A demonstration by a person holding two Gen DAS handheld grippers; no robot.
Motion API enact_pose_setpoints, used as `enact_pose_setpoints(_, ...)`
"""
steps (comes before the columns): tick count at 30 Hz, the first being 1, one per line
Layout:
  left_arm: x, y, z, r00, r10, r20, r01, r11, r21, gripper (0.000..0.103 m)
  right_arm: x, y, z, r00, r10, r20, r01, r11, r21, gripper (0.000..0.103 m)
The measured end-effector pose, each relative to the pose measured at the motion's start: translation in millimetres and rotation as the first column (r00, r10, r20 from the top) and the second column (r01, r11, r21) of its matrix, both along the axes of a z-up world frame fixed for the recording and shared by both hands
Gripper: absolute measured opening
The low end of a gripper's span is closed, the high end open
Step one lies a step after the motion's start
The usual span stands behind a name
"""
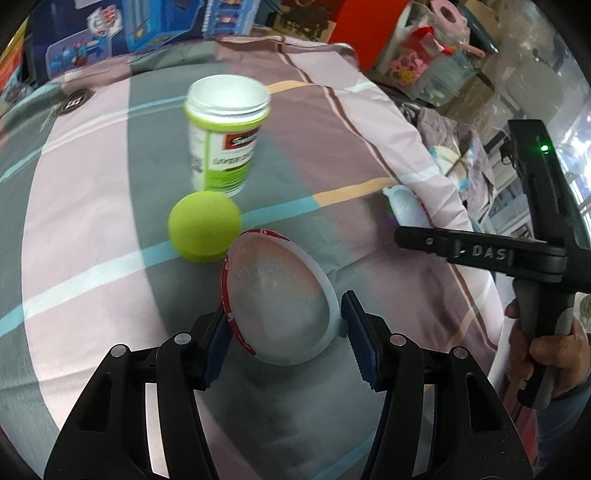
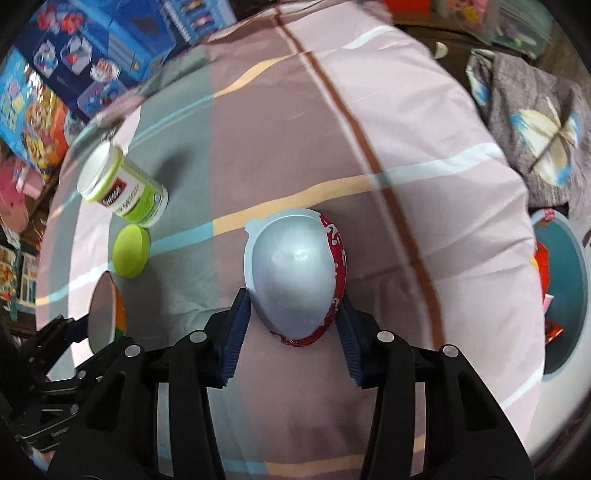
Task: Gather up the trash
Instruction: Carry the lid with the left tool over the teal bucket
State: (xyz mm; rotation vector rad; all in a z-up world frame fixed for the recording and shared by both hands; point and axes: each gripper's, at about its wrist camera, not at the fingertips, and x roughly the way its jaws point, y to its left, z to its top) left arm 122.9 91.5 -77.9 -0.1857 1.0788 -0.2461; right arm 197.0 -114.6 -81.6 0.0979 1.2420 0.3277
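Observation:
My left gripper (image 1: 282, 326) is shut on a white egg-shaped plastic shell with a red foil rim (image 1: 277, 299), held above the bed. My right gripper (image 2: 291, 328) is shut on a second pale blue egg-shaped shell with red foil (image 2: 291, 273). The right gripper's body shows in the left wrist view (image 1: 480, 254), with its shell's tip (image 1: 406, 206) just visible. An open white and green supplement bottle (image 1: 225, 136) stands on the sheet; it also shows in the right wrist view (image 2: 122, 184). Its green cap (image 1: 203, 227) lies beside it, also in the right wrist view (image 2: 131, 251).
The striped pink, grey and teal bedsheet (image 2: 369, 147) covers the surface. A blue bin with trash inside (image 2: 565, 295) stands off the bed's right edge. Toy boxes (image 1: 147, 26) line the far side. A grey blanket (image 2: 535, 110) lies at the right.

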Motion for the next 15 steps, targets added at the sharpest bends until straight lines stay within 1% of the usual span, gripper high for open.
enact_pose_setpoints(4, 6, -15, 3, 1.000, -0.030, 0.002, 0.030, 0.999, 0.012, 0.058, -2, -26, 13, 0.999, -0.042, 0.010, 0.042, 0.998, 0.052, 0.044)
enact_pose_setpoints(6, 9, -24, 6, 0.999, -0.046, 0.006, 0.046, 0.999, 0.016, 0.058, -4, -37, 19, 0.998, -0.060, 0.022, 0.059, 0.996, 0.065, 0.044)
enact_pose_setpoints(13, 19, -72, 17, 0.990, -0.136, 0.022, 0.135, 0.990, 0.033, 0.058, -12, -89, 34, 0.989, -0.143, 0.041, 0.137, 0.982, 0.131, 0.044)
enact_pose_setpoints(15, 21, -89, 20, 0.986, -0.166, 0.024, 0.165, 0.986, 0.038, 0.058, -13, -103, 36, 0.985, -0.168, 0.047, 0.160, 0.977, 0.138, 0.044)
